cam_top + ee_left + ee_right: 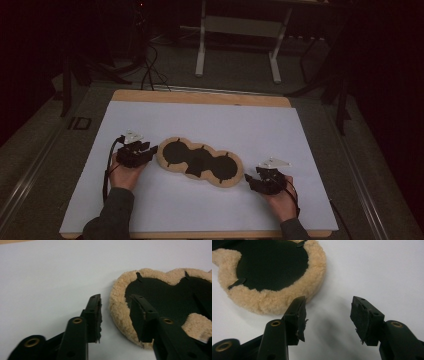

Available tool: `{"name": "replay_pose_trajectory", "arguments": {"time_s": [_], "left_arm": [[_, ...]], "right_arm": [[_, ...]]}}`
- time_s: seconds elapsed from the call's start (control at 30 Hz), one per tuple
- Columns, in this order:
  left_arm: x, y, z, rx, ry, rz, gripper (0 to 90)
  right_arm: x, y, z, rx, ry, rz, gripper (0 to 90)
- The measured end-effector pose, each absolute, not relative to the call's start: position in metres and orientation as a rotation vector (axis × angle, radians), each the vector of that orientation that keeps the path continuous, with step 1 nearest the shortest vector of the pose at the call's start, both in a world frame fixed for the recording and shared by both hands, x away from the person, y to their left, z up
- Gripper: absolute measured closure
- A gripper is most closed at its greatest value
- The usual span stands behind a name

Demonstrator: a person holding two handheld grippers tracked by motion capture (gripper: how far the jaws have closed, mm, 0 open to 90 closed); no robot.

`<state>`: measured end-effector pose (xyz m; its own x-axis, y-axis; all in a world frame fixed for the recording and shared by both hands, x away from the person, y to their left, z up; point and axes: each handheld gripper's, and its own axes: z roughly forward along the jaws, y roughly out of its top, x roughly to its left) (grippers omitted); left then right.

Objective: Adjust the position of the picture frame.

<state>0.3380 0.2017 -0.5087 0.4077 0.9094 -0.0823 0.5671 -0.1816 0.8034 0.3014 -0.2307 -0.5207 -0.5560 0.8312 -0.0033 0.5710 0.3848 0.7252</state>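
Fleece pad (200,162), three-lobed, tan rim w/ black centre, lies flat mid-sheet (210,125), between both grippers.

L gripper (149,150) at pad's left end: jaws part open, straddling the rim (117,307), not pinching yet.

R gripper (248,179) just right of pad's right lobe (274,272): jaws open, empty.

Risks: L jaws catch only fluff, so pad slips on lift. Pad is floppy, so a one-end lift prob. folds it. R closing short of the rim grabs nothing, or snags the sheet.
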Motion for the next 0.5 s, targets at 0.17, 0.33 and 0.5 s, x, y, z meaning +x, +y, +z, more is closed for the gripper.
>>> {"name": "replay_pose_trajectory", "arguments": {"time_s": [0.17, 0.33, 0.5], "left_arm": [[0.345, 0.196, -0.514, 1.897, 1.256, 0.522, 75.8], [0.35, 0.187, -0.513, 1.926, 1.225, 0.557, 89.7], [0.359, 0.181, -0.512, 1.953, 1.237, 0.593, 90.0]], "right_arm": [[0.302, -0.229, -0.521, 1.218, 2.28, 0.98, 45.9], [0.302, -0.228, -0.521, 1.216, 2.281, 0.982, 45.9], [0.302, -0.229, -0.52, 1.223, 2.276, 0.985, 46.1]]}}
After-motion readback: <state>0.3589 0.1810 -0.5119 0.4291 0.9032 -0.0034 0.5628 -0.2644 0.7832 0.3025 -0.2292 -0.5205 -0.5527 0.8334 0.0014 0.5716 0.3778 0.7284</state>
